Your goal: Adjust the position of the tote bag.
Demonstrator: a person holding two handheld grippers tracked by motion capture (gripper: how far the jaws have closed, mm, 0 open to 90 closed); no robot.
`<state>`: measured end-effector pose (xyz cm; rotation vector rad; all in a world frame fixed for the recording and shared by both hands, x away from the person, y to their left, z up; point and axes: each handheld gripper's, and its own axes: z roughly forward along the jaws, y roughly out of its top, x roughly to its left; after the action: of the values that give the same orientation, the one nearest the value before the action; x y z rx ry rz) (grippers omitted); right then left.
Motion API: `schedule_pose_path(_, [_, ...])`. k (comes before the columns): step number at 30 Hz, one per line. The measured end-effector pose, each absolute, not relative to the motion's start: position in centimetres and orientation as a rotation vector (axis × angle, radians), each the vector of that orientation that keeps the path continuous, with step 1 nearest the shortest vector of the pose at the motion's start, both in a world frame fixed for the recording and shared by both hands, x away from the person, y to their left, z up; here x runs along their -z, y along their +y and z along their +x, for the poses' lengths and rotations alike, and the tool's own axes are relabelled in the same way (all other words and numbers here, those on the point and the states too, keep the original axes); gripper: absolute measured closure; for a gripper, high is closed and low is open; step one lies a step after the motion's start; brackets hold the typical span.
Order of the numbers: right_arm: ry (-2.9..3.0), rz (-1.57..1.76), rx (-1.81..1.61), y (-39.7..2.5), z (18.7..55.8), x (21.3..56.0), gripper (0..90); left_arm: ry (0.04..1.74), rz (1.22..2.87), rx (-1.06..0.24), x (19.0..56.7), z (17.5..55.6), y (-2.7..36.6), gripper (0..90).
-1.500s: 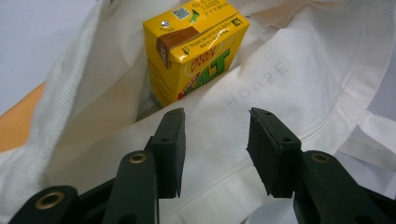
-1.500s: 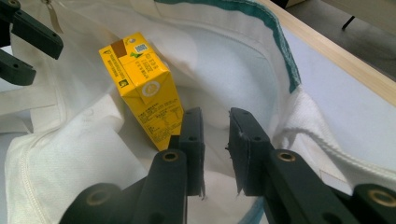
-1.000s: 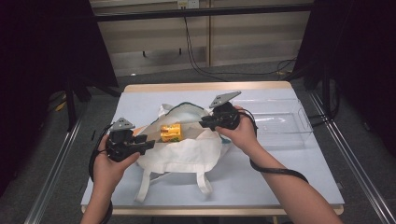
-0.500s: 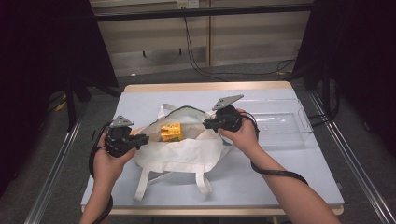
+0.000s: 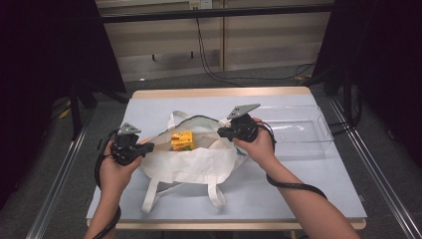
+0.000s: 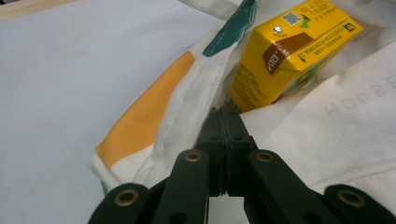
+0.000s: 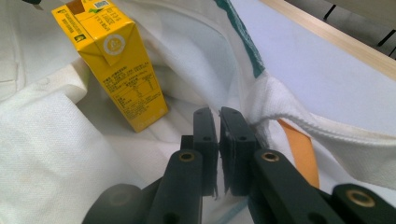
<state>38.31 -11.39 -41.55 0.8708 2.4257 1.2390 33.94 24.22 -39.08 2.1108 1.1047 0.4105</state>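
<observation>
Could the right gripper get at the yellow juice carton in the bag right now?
Probably not as it stands: the right gripper is shut on the tote bag rim. The juice carton lies exposed in the open mouth close ahead, so releasing the rim would leave a free path.

White tote bag (image 5: pixel 191 162) lies open mid-table, yellow juice carton (image 5: pixel 182 140) poking out of its mouth. Left gripper (image 5: pixel 142 151) pinches one edge, right gripper (image 5: pixel 222 132) the other. Clear plastic tray (image 5: pixel 303 130) sits just right.
</observation>
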Motion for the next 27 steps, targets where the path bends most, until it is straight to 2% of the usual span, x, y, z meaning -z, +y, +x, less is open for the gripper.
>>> schedule_pose_path(27, [2.399,0.902,-1.218,-11.5,38.3,43.1,85.6,1.138,2.124,-0.392,41.3,35.4,24.6,89.2])
